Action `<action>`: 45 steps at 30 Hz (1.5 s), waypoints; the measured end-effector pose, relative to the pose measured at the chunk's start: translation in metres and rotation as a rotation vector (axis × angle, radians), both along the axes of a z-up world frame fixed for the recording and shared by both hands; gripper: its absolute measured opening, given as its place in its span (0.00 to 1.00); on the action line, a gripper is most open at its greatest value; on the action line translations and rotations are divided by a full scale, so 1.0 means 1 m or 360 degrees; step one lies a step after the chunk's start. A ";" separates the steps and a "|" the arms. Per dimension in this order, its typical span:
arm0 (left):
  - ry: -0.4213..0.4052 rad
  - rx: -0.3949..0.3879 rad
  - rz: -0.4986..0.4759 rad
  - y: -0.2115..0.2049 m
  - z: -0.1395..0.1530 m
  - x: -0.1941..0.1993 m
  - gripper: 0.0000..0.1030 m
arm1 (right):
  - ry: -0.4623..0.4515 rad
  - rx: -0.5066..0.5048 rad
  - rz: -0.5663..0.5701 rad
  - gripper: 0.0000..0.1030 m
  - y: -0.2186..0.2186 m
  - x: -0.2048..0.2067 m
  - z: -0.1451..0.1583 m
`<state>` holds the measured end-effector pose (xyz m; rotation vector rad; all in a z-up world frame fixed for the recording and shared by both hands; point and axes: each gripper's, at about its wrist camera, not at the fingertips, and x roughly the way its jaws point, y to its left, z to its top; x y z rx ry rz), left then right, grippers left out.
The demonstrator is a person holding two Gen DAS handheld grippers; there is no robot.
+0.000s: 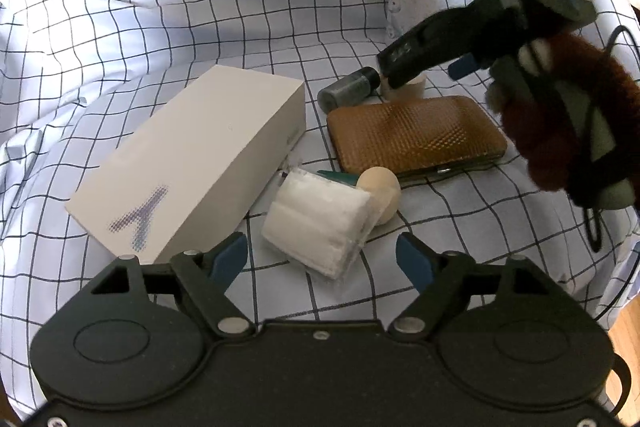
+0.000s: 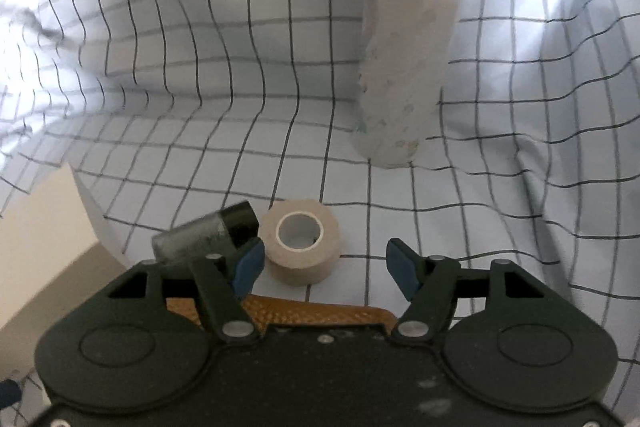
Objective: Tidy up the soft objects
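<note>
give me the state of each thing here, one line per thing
left gripper: open, empty
right gripper: open, empty
tape roll: lying flat, hole up
small bottle: on its side, capped
tumbler: upright, lid shut
gold case: flat, closed
white box: flat, closed

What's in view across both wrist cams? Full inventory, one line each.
box: 1, white, left on the sheet
packet of cotton pads: 1, white, in front of left gripper
round sponge: 1, beige, against the pads
case: 1, amber textured, right of box
small bottle: 1, grey with black cap, lying beside tape
tape roll: 1, beige, behind case
tumbler: 1, white with purple lid, upright at back
checked sheet: 1, white with black grid, under everything
left gripper: open, empty
right gripper: open, at tape roll
</note>
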<state>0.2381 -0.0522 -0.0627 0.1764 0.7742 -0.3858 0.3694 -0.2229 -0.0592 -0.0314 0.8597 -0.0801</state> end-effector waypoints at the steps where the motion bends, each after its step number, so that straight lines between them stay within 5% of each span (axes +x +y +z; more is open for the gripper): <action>1: -0.0001 0.0000 0.0001 0.000 0.000 0.002 0.76 | 0.0012 -0.0002 0.0014 0.64 0.002 0.003 -0.003; 6: 0.0011 0.0016 -0.0031 -0.002 -0.005 0.014 0.76 | 0.0028 -0.0005 0.0085 0.44 0.006 0.005 -0.011; 19: -0.0022 0.0038 -0.0241 -0.015 -0.014 0.024 0.90 | -0.0107 0.0060 0.0084 0.44 -0.008 -0.022 0.010; 22: -0.0034 0.0055 -0.0244 -0.015 -0.014 0.022 0.80 | -0.0136 0.0075 0.0079 0.44 -0.011 -0.029 0.018; 24: -0.0042 0.0050 -0.0253 -0.014 -0.012 0.020 0.61 | -0.0165 0.0093 0.0079 0.44 -0.011 -0.038 0.025; 27: -0.0023 0.0027 -0.0239 -0.011 -0.011 0.019 0.52 | -0.0181 0.0105 0.0077 0.44 -0.011 -0.044 0.029; 45: -0.0135 -0.0048 -0.0079 0.012 0.030 -0.038 0.50 | -0.0327 0.0205 0.0066 0.44 -0.002 -0.136 0.072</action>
